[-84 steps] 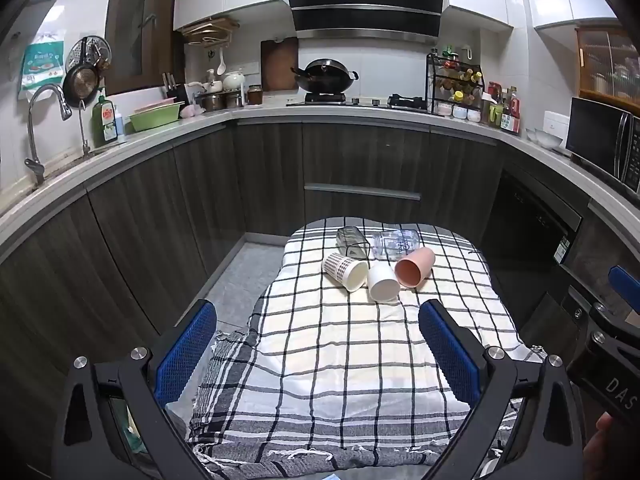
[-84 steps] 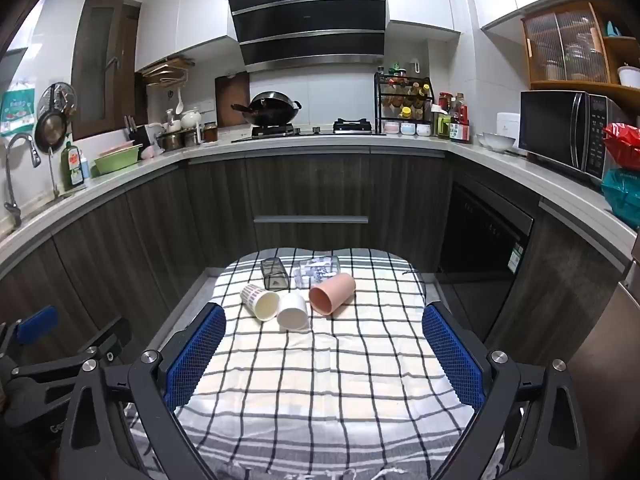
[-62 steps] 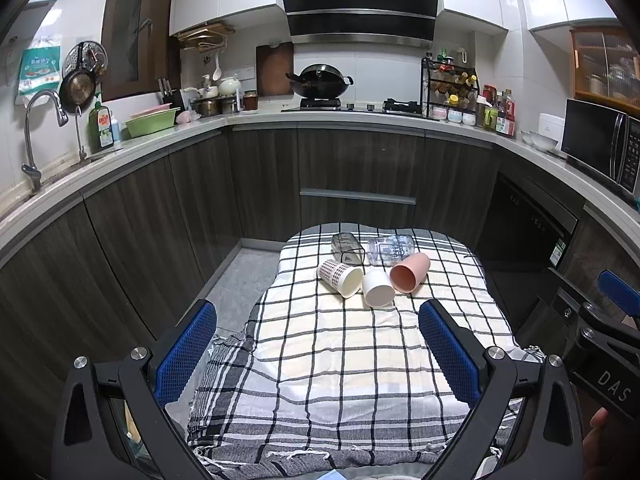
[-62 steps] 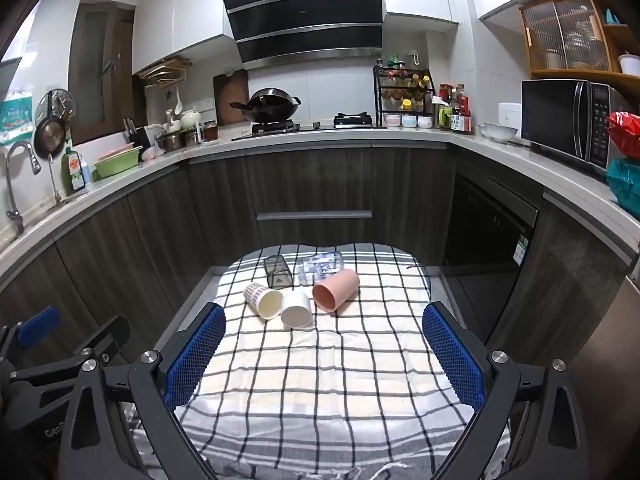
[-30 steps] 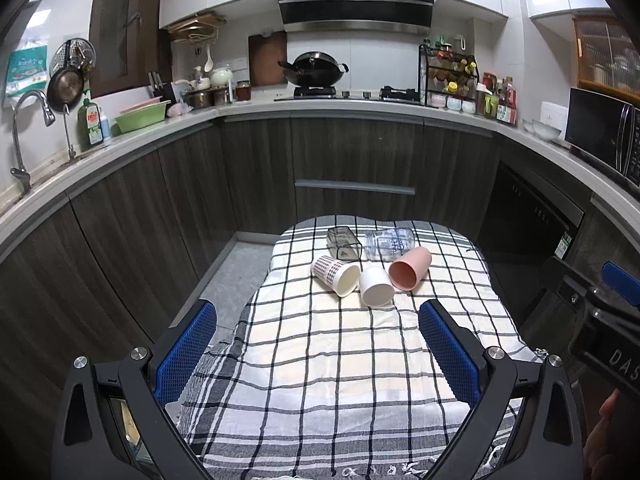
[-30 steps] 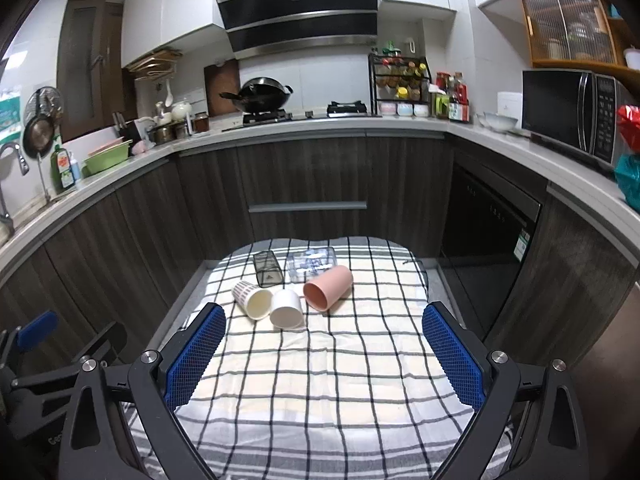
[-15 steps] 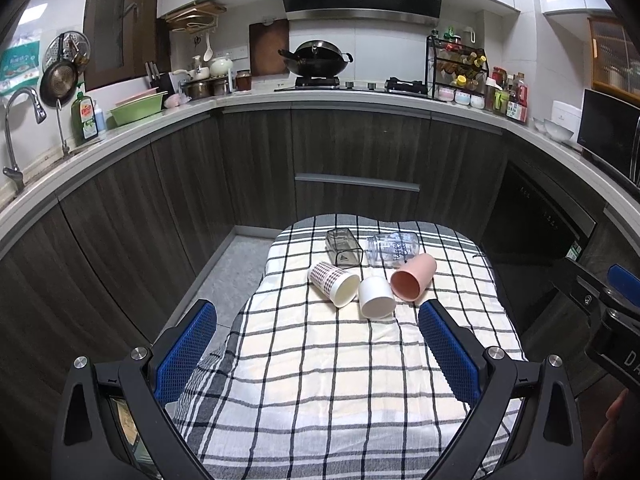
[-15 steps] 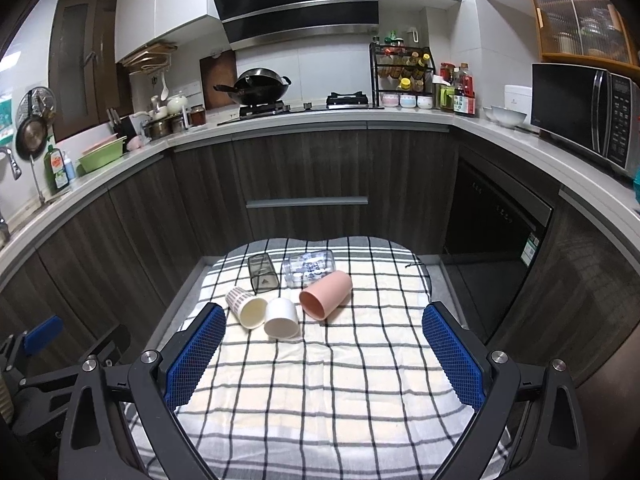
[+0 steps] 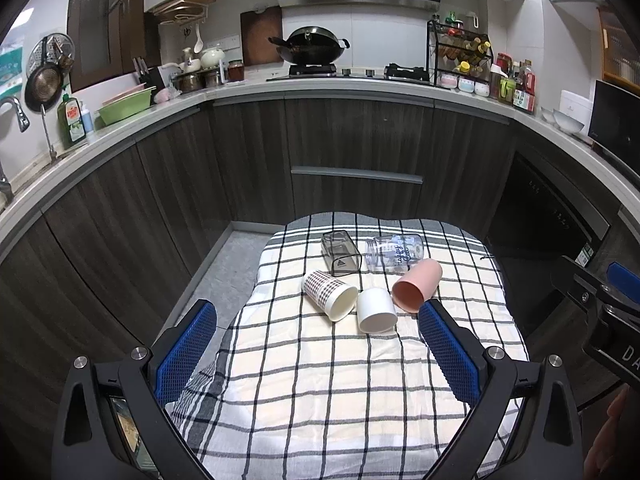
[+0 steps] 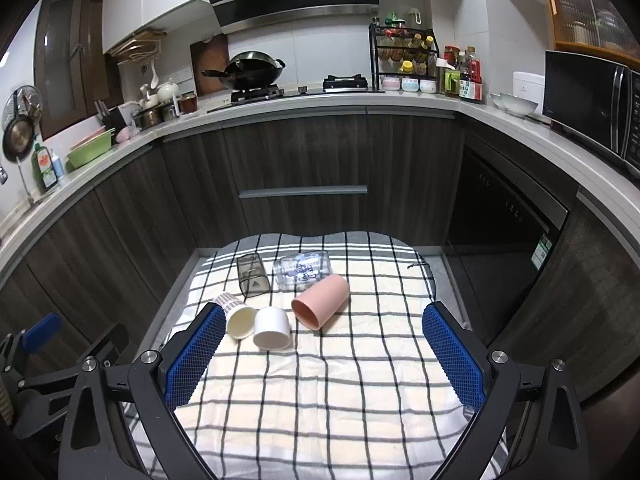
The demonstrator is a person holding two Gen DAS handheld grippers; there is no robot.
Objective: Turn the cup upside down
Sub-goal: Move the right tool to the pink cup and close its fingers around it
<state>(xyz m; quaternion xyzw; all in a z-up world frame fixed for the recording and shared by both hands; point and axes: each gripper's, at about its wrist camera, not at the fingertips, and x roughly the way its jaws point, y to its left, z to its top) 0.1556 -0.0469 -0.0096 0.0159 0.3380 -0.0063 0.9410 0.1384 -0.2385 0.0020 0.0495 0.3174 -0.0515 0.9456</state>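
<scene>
Several cups lie on their sides on a checked cloth (image 9: 320,380): a pink cup (image 9: 417,283), a white cup (image 9: 376,310), a patterned paper cup (image 9: 329,295), a smoky square glass (image 9: 341,252) and a clear printed glass (image 9: 394,253). They also show in the right wrist view: pink cup (image 10: 321,300), white cup (image 10: 272,328), patterned cup (image 10: 237,316). My left gripper (image 9: 318,354) is open and empty, short of the cups. My right gripper (image 10: 320,356) is open and empty, just short of them.
The cloth covers a small table (image 10: 404,256) in a U-shaped kitchen. Dark cabinets (image 9: 356,148) stand behind it, an oven (image 10: 508,216) at the right. The other gripper shows at each view's edge, right (image 9: 600,312) and left (image 10: 44,344).
Both grippers have moved forward toward the cups, which now look larger and lower in view. Both stay open. The cups have not moved.
</scene>
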